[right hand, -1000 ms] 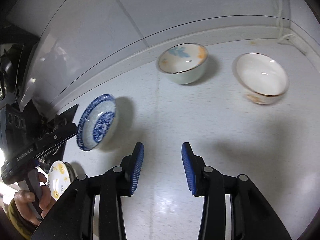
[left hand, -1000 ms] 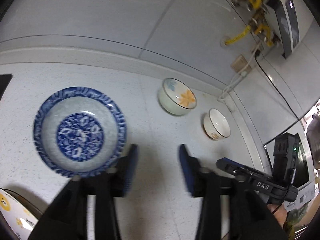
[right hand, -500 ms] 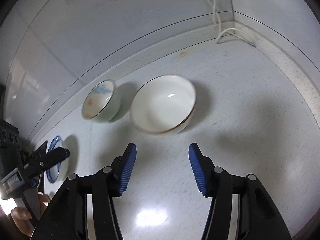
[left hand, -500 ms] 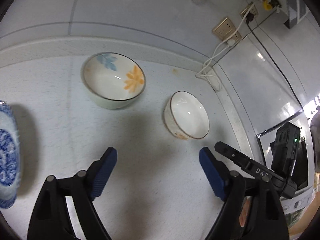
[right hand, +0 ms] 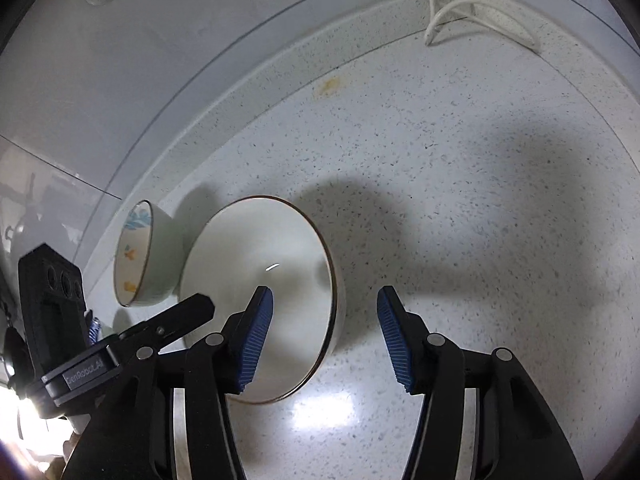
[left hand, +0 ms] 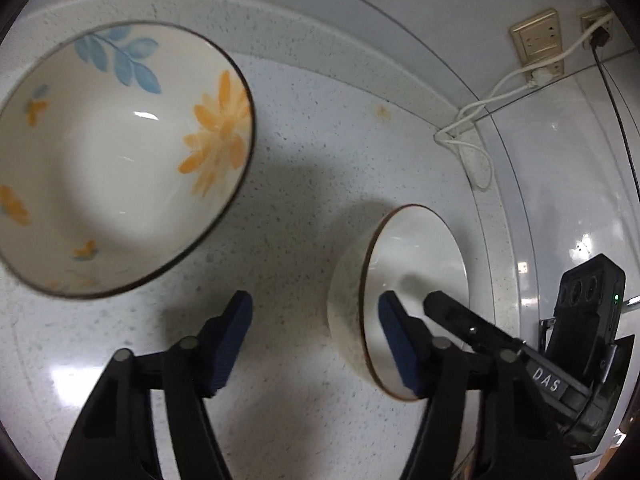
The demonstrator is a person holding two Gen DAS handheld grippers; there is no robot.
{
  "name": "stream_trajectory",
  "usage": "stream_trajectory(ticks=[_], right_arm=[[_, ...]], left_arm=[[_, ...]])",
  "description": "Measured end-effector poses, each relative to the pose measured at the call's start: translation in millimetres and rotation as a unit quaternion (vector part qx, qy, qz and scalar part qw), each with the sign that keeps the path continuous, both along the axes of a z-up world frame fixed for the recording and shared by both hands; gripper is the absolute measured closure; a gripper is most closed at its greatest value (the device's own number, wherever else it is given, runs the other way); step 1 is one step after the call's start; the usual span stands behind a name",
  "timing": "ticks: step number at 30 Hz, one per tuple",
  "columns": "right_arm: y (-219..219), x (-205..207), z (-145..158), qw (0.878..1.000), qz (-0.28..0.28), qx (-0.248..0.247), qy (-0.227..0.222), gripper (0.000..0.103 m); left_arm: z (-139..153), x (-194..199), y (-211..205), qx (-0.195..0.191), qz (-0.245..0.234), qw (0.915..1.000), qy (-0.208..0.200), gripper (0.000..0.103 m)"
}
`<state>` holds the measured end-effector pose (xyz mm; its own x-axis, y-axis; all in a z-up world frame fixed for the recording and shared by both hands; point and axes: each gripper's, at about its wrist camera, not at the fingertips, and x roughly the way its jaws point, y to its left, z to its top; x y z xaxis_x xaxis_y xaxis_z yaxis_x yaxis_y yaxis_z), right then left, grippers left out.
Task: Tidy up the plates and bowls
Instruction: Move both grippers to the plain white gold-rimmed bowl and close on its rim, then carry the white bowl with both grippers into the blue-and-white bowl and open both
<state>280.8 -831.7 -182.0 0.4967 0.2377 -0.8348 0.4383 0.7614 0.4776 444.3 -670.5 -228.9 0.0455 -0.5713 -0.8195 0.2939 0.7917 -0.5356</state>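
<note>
Sitting on the speckled countertop (right hand: 460, 168) near its back edge, the floral bowl (left hand: 120, 156) lies left of the plain white bowl (right hand: 260, 300). Right gripper (right hand: 325, 340), jaws closing, straddles the white bowl's right rim without pinching it; left gripper (left hand: 314, 344), also closing, holds nothing.

orange-flowered bowl (left hand: 120, 160), plain white bowl (left hand: 416, 280) – brown-rimmed

Flowered bowl (left hand: 116, 156): its left side is running off the left wrist picture's edge.
Plain white bowl (right hand: 260, 300): the right gripper's (right hand: 325, 338) left finger is covering its lower rim.
White cable (right hand: 460, 8): its upper end is leaving the frame.
Person's hand (right hand: 74, 438): glare and dark edge are blurring it.
</note>
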Motion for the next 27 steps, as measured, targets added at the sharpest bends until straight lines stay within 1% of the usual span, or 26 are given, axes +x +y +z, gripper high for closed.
stream_trajectory(ticks=[1,2,3,5,6,8,13,19,22,24,27], right_arm=[[-0.1,1.9,-2.6,1.0,0.001,0.003,0.002,0.067],[0.6,3.2,-5.1,1.0,0.003,0.006,0.004,0.075],[1.8,4.4,-6.8,1.0,0.004,0.006,0.006,0.083],[5.1,5.1,-10.5,1.0,0.007,-0.003,0.013,0.087],[6.1,4.7,-11.5,1.0,0.008,-0.001,0.011,0.088],[9.0,3.0,-11.0,1.0,0.006,-0.003,0.011,0.088],[17.9,-12.8,-7.9,1.0,0.014,0.0,0.017,0.089],[44.5,-46.4,4.7,0.999,0.028,-0.005,0.025,0.089],[70.5,-69.8,21.3,0.999,0.037,-0.014,0.025,0.089],[90.8,-80.8,35.8,0.999,0.046,-0.019,0.02,0.089],[129.6,-89.8,59.9,0.997,0.071,-0.024,0.009,0.089]], left_arm=[[-2.4,1.0,-2.6,-0.007,-0.002,1.0,0.004,0.059],[-5.0,2.3,-5.1,-0.013,-0.003,0.9998,0.012,0.07],[-8.0,3.1,-5.4,-0.019,-0.001,0.9996,0.023,0.073],[-12.5,3.0,-6.5,-0.032,0.001,0.9987,0.038,0.081],[-13.5,1.8,-7.7,-0.037,0.0,0.9984,0.044,0.085],[-13.6,-2.1,-8.1,-0.032,0.002,0.9985,0.045,0.085],[-18.4,-18.5,6.8,-0.044,0.011,0.9962,0.074,0.085],[-10.3,-59.7,35.3,-0.055,0.022,0.9932,0.101,0.085],[0.2,-84.8,59.1,-0.066,0.027,0.9912,0.112,0.085],[11.7,-100.4,83.3,-0.077,0.029,0.9902,0.113,0.085],[36.5,-116.1,128.2,-0.086,0.037,0.991,0.096,0.085]])
